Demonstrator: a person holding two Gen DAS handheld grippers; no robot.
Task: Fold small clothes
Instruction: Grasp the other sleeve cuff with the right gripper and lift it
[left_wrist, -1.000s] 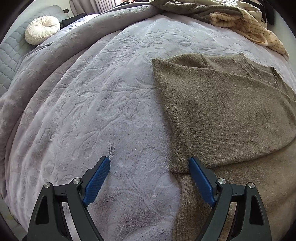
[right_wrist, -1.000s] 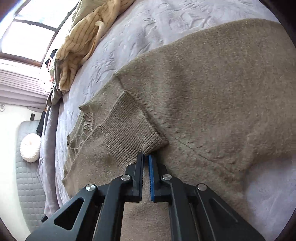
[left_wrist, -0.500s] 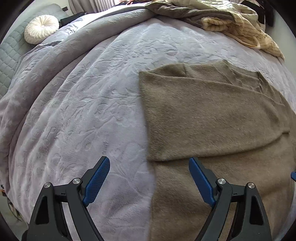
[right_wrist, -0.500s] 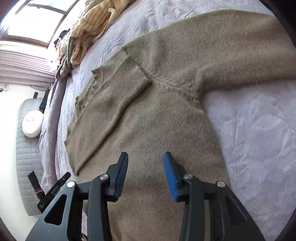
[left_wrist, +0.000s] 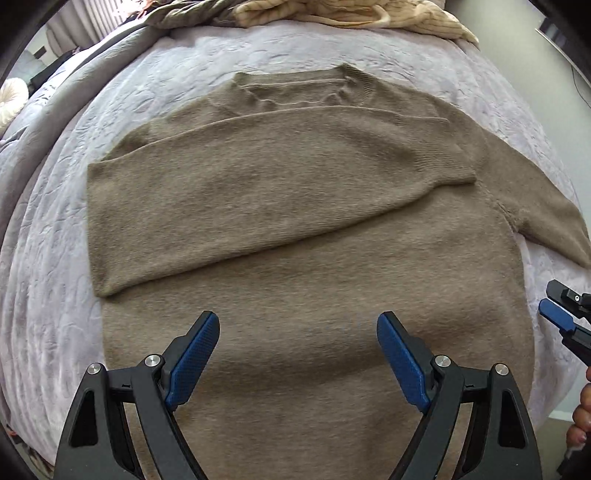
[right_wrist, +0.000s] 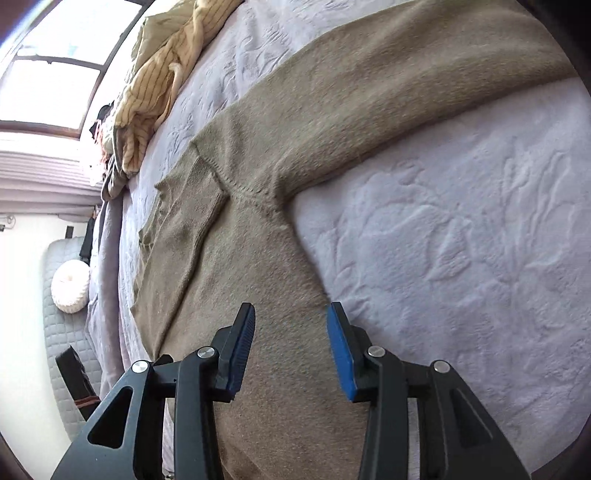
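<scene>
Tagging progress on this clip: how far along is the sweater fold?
Done: one sleeve lies folded across the brown sweater. In hand: nothing; left claw and right claw hang open over it. Left: the other sleeve, spread out on the blanket, then the body folds.

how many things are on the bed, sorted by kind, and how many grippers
Sweaters spread flat: 1, the brown sweater
Heaps of other clothes: 1, the striped cream pile
Round cushions: 1, the white cushion
Grippers: 2, left gripper and right gripper, both open and empty
Total: 5
</scene>
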